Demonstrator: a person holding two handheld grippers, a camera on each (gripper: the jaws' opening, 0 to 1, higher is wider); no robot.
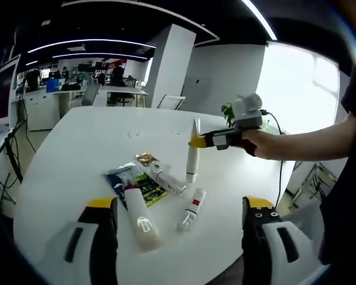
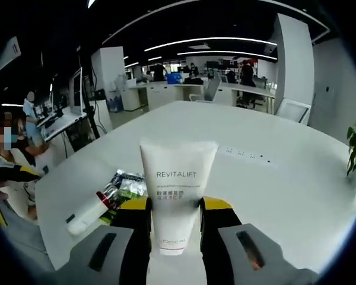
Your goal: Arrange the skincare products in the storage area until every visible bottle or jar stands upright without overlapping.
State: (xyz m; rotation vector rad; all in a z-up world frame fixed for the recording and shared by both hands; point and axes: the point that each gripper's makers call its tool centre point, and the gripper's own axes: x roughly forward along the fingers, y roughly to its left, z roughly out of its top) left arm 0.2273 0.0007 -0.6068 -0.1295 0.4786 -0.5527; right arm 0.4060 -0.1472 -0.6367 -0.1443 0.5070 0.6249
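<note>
1. Broadly, a large white round table (image 1: 77, 148) carries everything; the same table (image 2: 273, 178) runs ahead in the right gripper view, with an open office of desks and monitors behind it.
2. Person's forearm (image 1: 308, 142) reaches in from the right of the left gripper view, the hand wrapped around the right gripper (image 1: 197, 141).
3. Left gripper (image 1: 181, 205) sits low in its own view, yellow-tipped jaws spread wide apart, nothing between them, above the near table edge.
4. Right gripper (image 2: 177, 205), own view: both jaws pressed against the sides of a white Revitalift tube (image 2: 177, 193), held upright with the flat crimped end on top and the cap end down.
5. Same Revitalift tube (image 1: 193, 151) seen edge-on in the left gripper view: standing vertical on the table, yellow jaw tips closed on its upper part.
6. White cylindrical bottle (image 1: 140, 217) lies on its side, nearest the left gripper's left jaw. Likely the same bottle (image 2: 89, 215) lies left of the tube in the right gripper view, red band near its neck.
7. Slim tube with a red label (image 1: 191, 209) lies flat, right of the bottle, apart from it.
8. Another white tube (image 1: 165, 178) lies flat, diagonal, just beside the standing tube's base.
9. Green sachet (image 1: 148, 189) and blue sachet (image 1: 115, 176) lie flat, partly under the lying items; sachets (image 2: 126, 183) overlap behind the bottle.
10. Small gold-foil packet (image 1: 145, 158) lies behind the cluster.
</note>
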